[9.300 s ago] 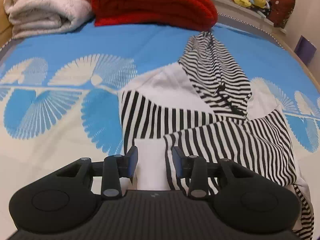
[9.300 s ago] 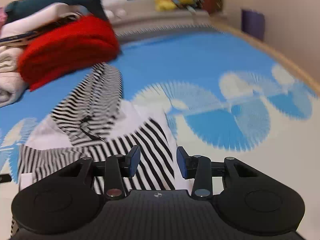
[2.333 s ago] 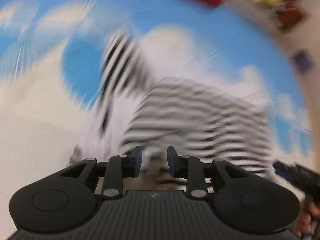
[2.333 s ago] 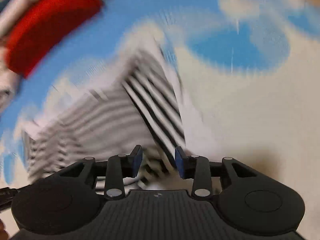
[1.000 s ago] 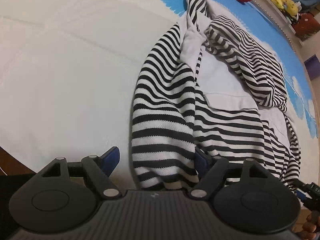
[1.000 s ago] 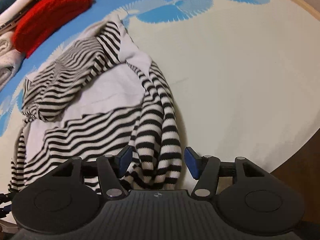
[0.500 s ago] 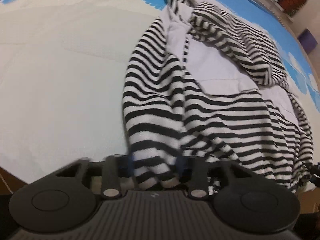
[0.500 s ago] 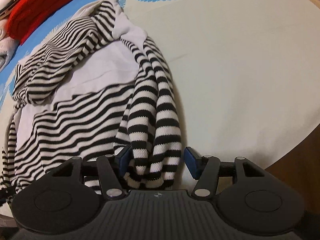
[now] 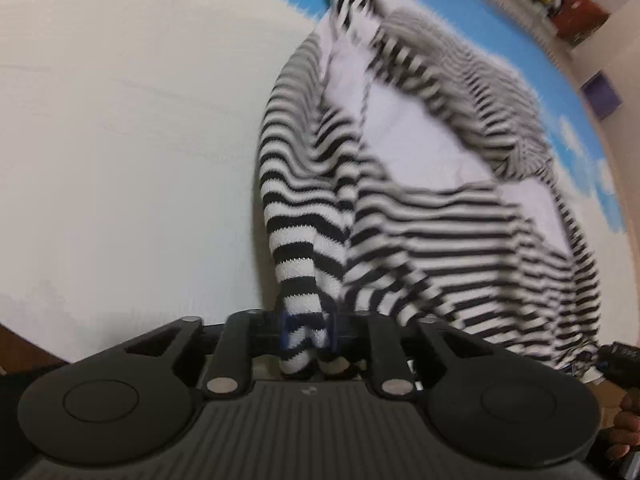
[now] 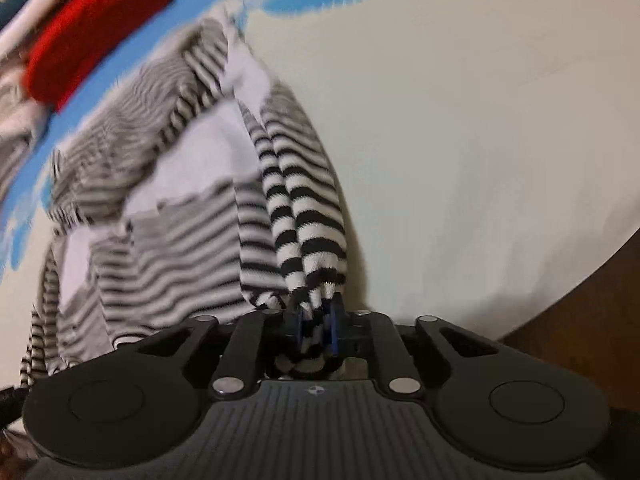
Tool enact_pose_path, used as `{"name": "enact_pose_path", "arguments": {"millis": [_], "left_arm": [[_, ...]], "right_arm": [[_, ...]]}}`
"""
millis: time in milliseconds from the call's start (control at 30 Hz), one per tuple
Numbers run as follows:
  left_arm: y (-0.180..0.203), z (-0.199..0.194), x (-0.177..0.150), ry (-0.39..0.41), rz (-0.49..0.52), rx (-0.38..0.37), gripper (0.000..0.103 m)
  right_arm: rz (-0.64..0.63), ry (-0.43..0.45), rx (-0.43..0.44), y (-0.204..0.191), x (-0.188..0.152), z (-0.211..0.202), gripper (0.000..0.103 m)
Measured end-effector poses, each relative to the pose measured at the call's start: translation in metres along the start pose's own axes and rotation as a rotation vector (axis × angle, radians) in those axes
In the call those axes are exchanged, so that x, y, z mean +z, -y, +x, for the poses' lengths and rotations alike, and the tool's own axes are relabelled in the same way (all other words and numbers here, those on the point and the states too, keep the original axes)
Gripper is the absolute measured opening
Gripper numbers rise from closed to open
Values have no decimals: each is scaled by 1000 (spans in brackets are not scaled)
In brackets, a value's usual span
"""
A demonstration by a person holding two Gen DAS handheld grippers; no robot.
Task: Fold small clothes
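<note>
Now that both sleeves are gripped: a fold can be started
Left gripper (image 9: 306, 330): since a second ago, clamped on hoodie (image 9: 460, 216) cuff
Right gripper (image 10: 314, 326): likewise clamped

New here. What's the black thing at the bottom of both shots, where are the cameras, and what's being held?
No robot arm: a person holds a two-finger gripper in each hand, and a fisheye camera on each looks forward along its fingers. The black shape is the gripper body.

In the left wrist view, the left gripper is shut on a sleeve of the striped hoodie. In the right wrist view, the right gripper is shut on the other sleeve of the same hoodie, which lies on a blue-and-cream bedspread. A red blanket sits behind. Both pictures are motion-blurred.
</note>
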State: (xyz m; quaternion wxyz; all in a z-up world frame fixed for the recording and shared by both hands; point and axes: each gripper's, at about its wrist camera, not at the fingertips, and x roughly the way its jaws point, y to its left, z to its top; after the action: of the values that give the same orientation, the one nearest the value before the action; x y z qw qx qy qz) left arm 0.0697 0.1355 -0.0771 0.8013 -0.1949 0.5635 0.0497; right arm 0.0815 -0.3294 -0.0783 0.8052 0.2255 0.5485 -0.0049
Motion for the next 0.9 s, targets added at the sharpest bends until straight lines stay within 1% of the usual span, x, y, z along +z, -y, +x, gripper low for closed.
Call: {"name": "enact_pose_path", "arguments": {"millis": [33,67,333,400,433,467,500,533,567,667,767,900], "left_arm": [[0,1,-1,0,7,12,32],[2,1,-1,2,18,18,32],[5,3,-3,9,60,43,32],[6,4,-4,12,68,43,29],[7,5,-4,14,74,43,25],[8,6,-4,17,83,44,19],[9,7,-5,22,97,46,15],[10,7,-5,29,111,50,11],[11,6,-5,36,121,49,9],[13,1,-6,55,136,47,8],[14,-10,-7,86,132,26,7],[18,-19,-10,116,159,19,7]], "right_arm": [[-22,5,-21,-3,-1,1,26],[-37,12,-34,-5,-2,2,28],[-61,14,-59,-12,-4,4,28],[-72,16,-64,-13,-4,6,28],[-75,16,-64,-14,-4,6,28],[-79,16,-63,-14,-4,7,23],[-84,15,-59,-15,-4,8,12],[-91,15,-47,-15,-4,8,11],[-100,23,-41,-17,-5,8,10],[-129,49,-39,-22,-6,4,9],[-125,66,-25,-22,-7,-1,9],[-127,94,-10,-20,-8,-9,9]]}}
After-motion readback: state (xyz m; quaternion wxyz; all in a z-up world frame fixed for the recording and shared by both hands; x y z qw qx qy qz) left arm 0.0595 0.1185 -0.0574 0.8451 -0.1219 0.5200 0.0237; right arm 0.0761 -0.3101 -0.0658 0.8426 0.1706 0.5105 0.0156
